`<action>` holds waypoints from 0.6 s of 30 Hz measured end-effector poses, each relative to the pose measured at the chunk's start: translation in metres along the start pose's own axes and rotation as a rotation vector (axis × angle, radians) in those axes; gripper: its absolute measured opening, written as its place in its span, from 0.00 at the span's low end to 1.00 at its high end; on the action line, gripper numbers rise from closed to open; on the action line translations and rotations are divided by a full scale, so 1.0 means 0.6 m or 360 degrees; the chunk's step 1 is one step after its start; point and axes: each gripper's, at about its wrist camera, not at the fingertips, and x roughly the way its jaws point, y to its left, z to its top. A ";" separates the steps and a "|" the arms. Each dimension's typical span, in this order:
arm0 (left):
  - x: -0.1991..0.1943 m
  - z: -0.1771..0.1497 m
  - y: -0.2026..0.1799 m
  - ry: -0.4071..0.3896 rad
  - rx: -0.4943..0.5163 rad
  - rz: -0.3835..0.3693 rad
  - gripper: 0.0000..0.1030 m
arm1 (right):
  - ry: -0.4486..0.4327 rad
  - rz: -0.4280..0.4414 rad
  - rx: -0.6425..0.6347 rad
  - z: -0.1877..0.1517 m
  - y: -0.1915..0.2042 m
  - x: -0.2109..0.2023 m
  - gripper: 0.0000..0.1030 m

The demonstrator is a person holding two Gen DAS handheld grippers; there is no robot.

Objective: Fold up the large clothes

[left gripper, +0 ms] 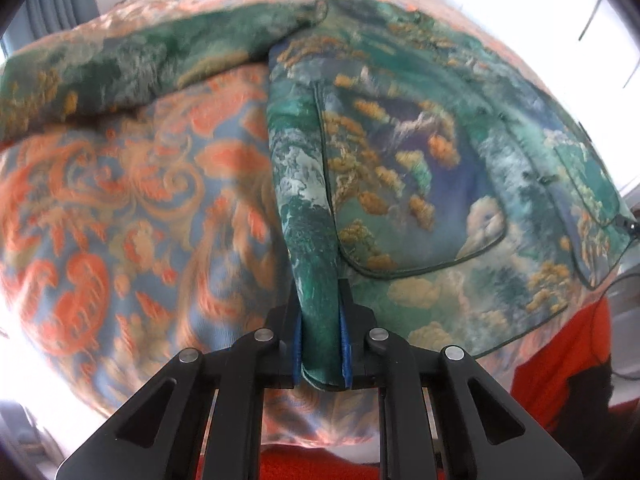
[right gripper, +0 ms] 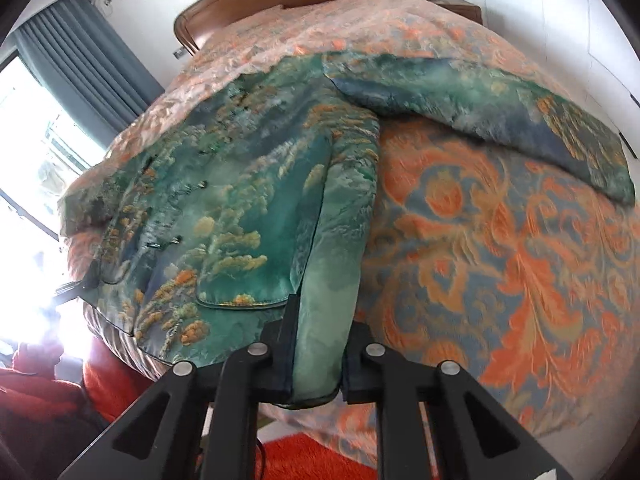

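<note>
Both grippers, left gripper [left gripper: 320,344] and right gripper [right gripper: 318,344], clench the jacket [left gripper: 400,152] hem at six o'clock; slick fabric could slip free mid-fold.

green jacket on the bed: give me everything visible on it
The green jacket is satiny, printed with a landscape of clouds and golden trees, with dark piping, a rounded patch pocket and small dark front fasteners. It lies front-up on the orange-patterned bedspread, both sleeves spread outward. The left gripper and right gripper are each shut on a bottom hem corner, one at each side edge, lifted off the bedspread. The views are slightly blurred.
</note>
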 end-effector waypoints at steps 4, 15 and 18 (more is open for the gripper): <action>0.025 0.016 -0.004 -0.0014 0.0014 0.0081 0.21 | 0.0009 0.0008 0.0095 -0.011 -0.029 0.037 0.15; -0.081 0.028 -0.032 -0.0336 0.0104 0.0265 0.73 | -0.0081 -0.0022 0.0232 -0.012 -0.069 0.005 0.46; -0.135 0.046 -0.053 -0.0524 0.0123 0.0329 0.88 | -0.0216 -0.0061 0.0333 0.003 -0.111 -0.038 0.46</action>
